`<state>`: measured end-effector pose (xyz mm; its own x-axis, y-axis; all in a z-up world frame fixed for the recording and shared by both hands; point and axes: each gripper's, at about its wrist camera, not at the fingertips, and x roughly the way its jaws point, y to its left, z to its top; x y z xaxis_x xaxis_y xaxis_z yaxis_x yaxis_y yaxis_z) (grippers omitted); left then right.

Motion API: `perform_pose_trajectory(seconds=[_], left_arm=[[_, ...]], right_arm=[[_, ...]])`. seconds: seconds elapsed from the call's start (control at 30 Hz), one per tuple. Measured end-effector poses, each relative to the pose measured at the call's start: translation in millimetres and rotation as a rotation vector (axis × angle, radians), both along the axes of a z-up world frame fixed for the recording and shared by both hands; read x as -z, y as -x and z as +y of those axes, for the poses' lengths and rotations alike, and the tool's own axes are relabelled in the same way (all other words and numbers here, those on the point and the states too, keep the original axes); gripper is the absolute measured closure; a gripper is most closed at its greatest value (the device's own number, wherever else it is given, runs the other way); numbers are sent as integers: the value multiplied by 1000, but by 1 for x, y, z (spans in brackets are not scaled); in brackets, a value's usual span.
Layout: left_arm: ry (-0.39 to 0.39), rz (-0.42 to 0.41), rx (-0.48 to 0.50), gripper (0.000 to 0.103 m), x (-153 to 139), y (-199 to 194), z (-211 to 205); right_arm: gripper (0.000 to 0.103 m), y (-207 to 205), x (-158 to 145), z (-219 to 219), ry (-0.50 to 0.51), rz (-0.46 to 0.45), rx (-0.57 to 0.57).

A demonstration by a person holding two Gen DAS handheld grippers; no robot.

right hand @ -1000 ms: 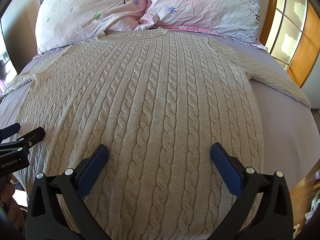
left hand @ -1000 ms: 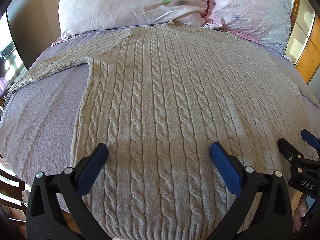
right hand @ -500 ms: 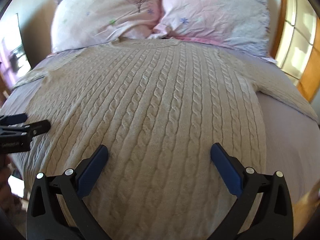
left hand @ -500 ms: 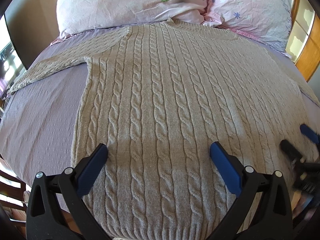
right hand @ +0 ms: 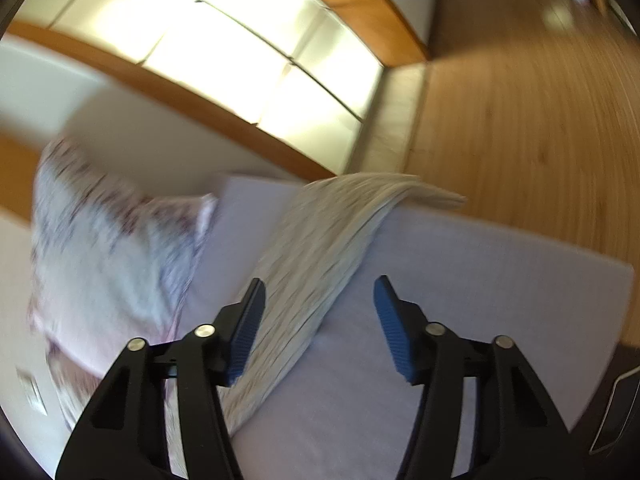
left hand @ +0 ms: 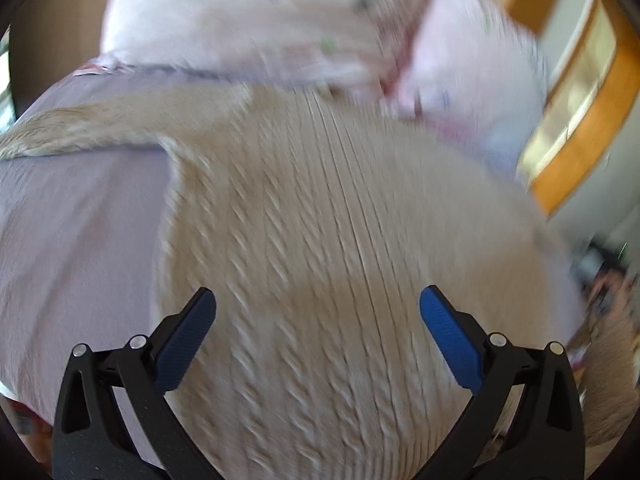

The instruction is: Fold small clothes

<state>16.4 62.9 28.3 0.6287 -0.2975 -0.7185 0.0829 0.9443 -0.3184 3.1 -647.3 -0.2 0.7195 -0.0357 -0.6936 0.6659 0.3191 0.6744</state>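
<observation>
Lilac bedding covers the bed [left hand: 72,240], with two pale flowered pillows [left hand: 260,20] at its head and a wood-framed window [right hand: 248,52] beyond. Spread flat on the sheet lies a beige cable-knit sweater [left hand: 320,240], its long axis running from the hem near the camera up to the neck at the pillows; one sleeve [left hand: 100,132] stretches out to the left. Both pictures are smeared by motion, so the knit reads only as blurred ridges. From the left wrist, the left gripper [left hand: 318,316] hangs over the lower body of the sweater, its blue pads spread wide and holding nothing. Only the right wrist view shows the other sleeve [right hand: 320,248], lying toward the bed's edge and the wooden floor [right hand: 520,120]; the right gripper [right hand: 318,316] is parted too, empty, with that sleeve running between its fingers.
</observation>
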Motion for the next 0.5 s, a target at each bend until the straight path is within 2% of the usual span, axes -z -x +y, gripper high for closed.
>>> perform_pose_trajectory(seconds=[0.07, 0.13, 0.17, 0.2, 0.27, 0.3, 0.37, 0.43, 0.5], left_arm=[[39, -73, -69, 2, -9, -4, 26], [65, -101, -101, 2, -12, -11, 50], [81, -99, -112, 2, -12, -14, 60], [111, -100, -132, 2, -11, -19, 77], [153, -137, -163, 2, -10, -16, 98], [169, -166, -185, 2, -11, -13, 109], [149, -220, -274, 2, -18, -12, 138], [134, -227, -337, 2, -23, -17, 162], [154, -206, -429, 2, -25, -23, 190]], right_arm=[[53, -5, 1, -9, 9, -6, 10], [58, -9, 2, -17, 11, -13, 28], [71, -8, 5, -20, 8, -15, 43], [94, -9, 11, -23, 4, -1, 65], [95, -13, 17, -28, -4, -28, 73], [96, -17, 9, -24, 44, -1, 72], [96, -28, -18, -4, 172, -37, 34], [96, -44, -63, 42, 312, -140, -81], [96, -63, -106, 106, 392, -278, -254]])
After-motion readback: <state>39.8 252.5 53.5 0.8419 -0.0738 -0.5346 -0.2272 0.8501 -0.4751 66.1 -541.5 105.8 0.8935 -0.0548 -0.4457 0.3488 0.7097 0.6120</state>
